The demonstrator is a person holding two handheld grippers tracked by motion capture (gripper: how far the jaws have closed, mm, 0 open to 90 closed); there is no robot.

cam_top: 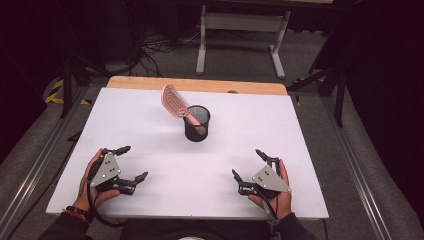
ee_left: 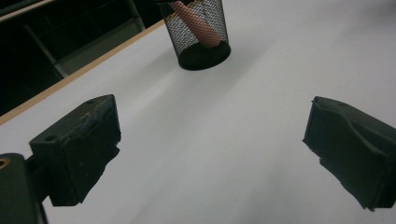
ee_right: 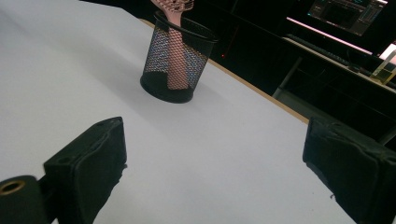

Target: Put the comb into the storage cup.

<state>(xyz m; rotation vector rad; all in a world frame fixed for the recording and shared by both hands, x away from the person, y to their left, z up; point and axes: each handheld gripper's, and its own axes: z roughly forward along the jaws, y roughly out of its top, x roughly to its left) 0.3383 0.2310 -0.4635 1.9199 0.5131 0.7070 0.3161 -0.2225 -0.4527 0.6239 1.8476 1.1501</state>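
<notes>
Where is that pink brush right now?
The pink brush stands handle-down in the black mesh cup near the middle of the white table, leaning toward the far left in the high view.

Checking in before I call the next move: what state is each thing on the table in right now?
Mesh cup: upright on the white table, untouched.
Pink brush: handle down in the cup, head leaning out over the rim.
Left gripper: open, holding nothing, short of the cup.
Right gripper: open, holding nothing, short of the cup.
</notes>
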